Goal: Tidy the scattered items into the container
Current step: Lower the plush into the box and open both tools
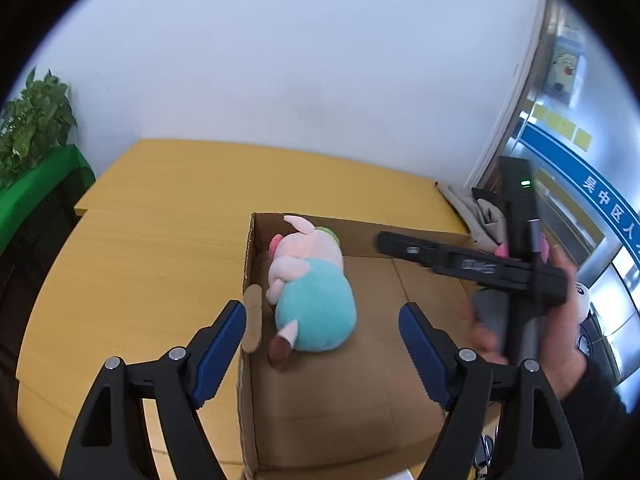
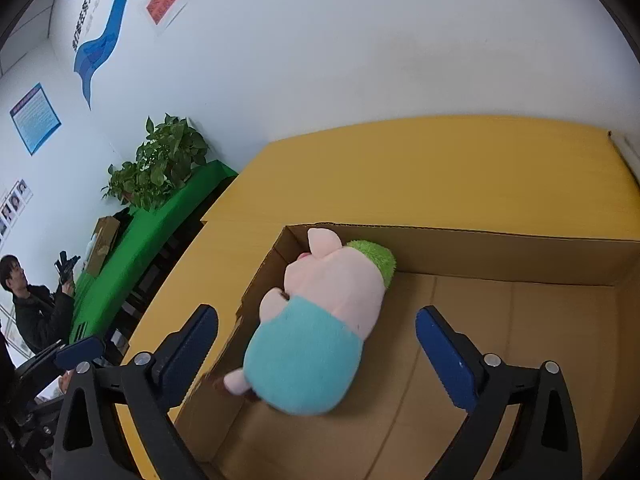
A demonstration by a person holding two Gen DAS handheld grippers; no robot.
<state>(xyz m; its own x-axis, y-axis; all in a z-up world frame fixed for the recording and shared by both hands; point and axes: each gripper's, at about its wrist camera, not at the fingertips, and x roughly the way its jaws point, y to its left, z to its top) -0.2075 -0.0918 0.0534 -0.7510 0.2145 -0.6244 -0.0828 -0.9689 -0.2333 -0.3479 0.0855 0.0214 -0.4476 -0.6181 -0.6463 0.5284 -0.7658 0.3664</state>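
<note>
Jaws of left tool and right tool gape empty above plush pig.

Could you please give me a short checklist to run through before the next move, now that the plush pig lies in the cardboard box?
1. Plush pig inside the cardboard box: ok.
2. Left tongs open, nothing between the pads: ok.
3. Right tongs open, pig released: ok.
4. Tongs apart from each other; the right tongs cross the left view: ok.
5. More scattered items within reach on the yellow table: cannot tell.
</note>
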